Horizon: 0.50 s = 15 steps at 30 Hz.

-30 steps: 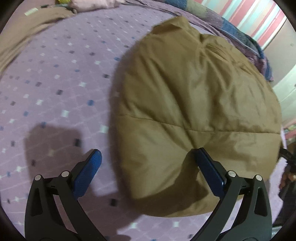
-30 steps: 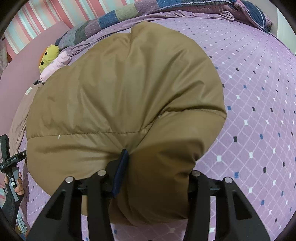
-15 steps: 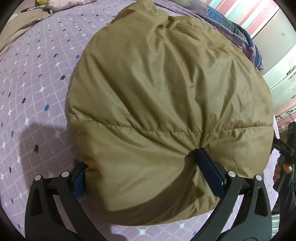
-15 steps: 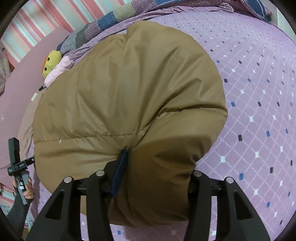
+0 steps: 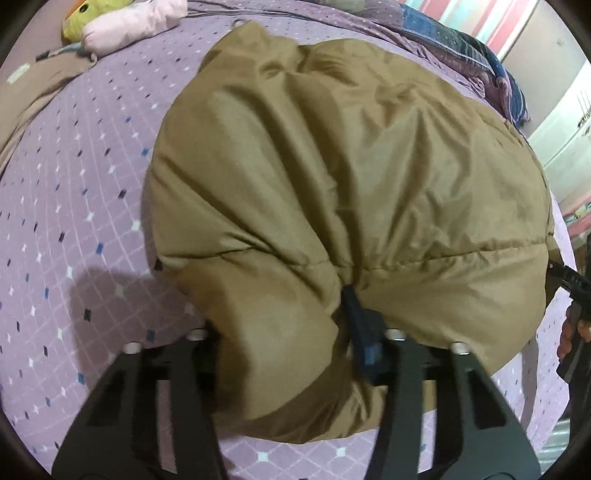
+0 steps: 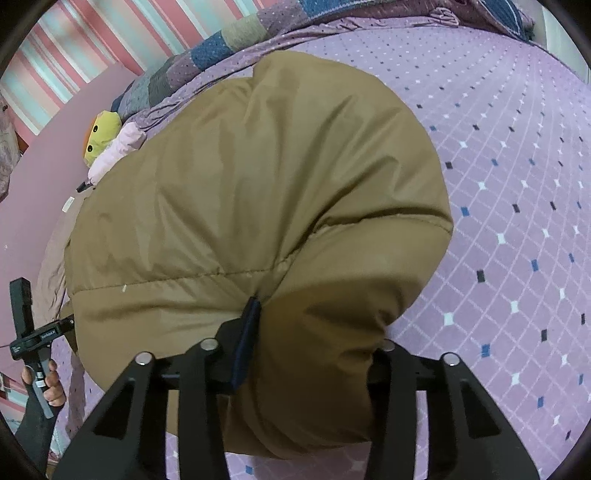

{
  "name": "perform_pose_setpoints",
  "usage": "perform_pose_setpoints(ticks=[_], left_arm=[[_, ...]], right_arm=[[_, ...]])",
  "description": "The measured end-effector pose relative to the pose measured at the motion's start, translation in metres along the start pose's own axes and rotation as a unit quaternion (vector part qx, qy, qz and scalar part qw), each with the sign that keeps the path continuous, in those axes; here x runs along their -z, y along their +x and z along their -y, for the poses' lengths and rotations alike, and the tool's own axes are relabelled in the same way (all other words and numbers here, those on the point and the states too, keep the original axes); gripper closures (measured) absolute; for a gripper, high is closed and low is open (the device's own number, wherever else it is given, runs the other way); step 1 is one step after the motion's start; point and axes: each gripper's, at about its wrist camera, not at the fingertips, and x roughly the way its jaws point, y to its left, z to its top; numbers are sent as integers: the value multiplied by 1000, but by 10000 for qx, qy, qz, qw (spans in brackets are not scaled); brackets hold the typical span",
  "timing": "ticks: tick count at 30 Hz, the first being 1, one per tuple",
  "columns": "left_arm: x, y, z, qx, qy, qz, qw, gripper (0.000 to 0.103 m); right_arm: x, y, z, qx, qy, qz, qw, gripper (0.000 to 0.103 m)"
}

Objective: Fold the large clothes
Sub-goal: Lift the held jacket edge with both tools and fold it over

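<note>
A puffy tan jacket point(image 5: 332, 166) lies folded in a thick mound on the purple patterned bed sheet point(image 5: 74, 184). My left gripper point(image 5: 280, 317) is at the mound's near left corner, and its jaws are closing with the padded fabric bunched between them. Its right blue pad point(image 5: 356, 314) digs into a seam, and the left pad is hidden under cloth. In the right wrist view the jacket point(image 6: 258, 184) fills the middle. My right gripper point(image 6: 317, 321) is closing on the near right corner, its left pad point(image 6: 251, 314) pressed into the fabric.
A yellow plush toy point(image 6: 99, 136) and a pink cloth point(image 5: 136, 18) lie at the head of the bed beside a patchwork quilt point(image 6: 207, 55). Another brown garment point(image 5: 29, 92) lies at the far left. A person's hand point(image 6: 51, 384) grips the left tool's handle.
My left gripper slid from the bare sheet onto the jacket's corner, and its jaws came in from wide apart onto the fabric. The right gripper stayed put and tightened slightly.
</note>
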Motion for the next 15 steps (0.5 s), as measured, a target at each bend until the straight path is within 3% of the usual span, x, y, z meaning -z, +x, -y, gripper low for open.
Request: perform_pose_setpoints(ticks=[2,5,15], left_arm=[[-5,1,11,-196,148,8,9997,70],[-11,2,25,-414,267,16,9988,73],[-8,5,39,-806,460,75,9957,75]], right_arm=[[0,-4,-4,34,-40,52,10000,69],[-1,-12,-15,162,-234,149,9995,74],[-3,-20,-28,401,-467,219,9979,75]])
